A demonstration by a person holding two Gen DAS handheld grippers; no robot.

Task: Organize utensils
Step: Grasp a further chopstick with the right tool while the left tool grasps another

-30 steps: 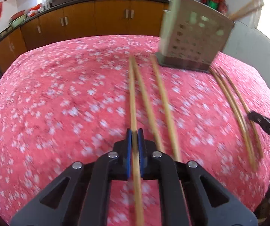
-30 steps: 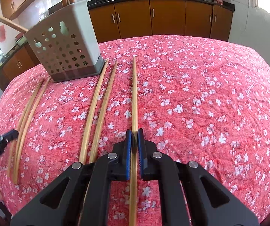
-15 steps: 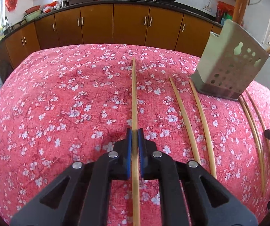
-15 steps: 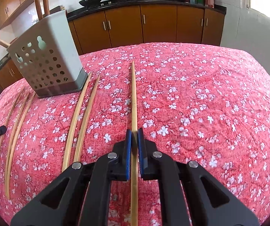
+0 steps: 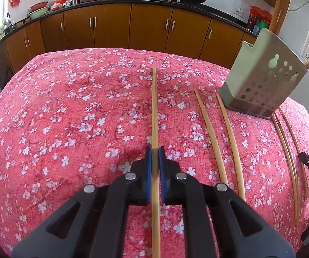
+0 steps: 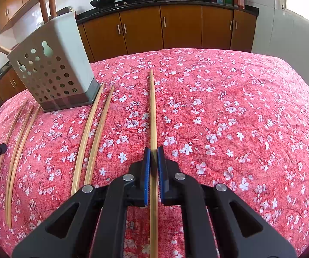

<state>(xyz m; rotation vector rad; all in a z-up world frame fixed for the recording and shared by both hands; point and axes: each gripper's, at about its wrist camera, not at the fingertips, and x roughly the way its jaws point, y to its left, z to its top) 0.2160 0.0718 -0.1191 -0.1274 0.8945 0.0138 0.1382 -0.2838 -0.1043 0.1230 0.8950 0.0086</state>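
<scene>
a: what blocks the way?
b: the perforated holder (image 6: 55, 68) stands at the right tool's far left, loose chopsticks (image 6: 94, 133) lying beside it.
a: and open cloth?
b: right of it, the surface (image 6: 240, 118) lies bare.

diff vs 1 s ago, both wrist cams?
The left gripper swung left: the utensil holder slid from ahead toward the right edge of its view. The right gripper shifted slightly. Each stays shut on its chopstick; loose chopsticks lie as before.
</scene>
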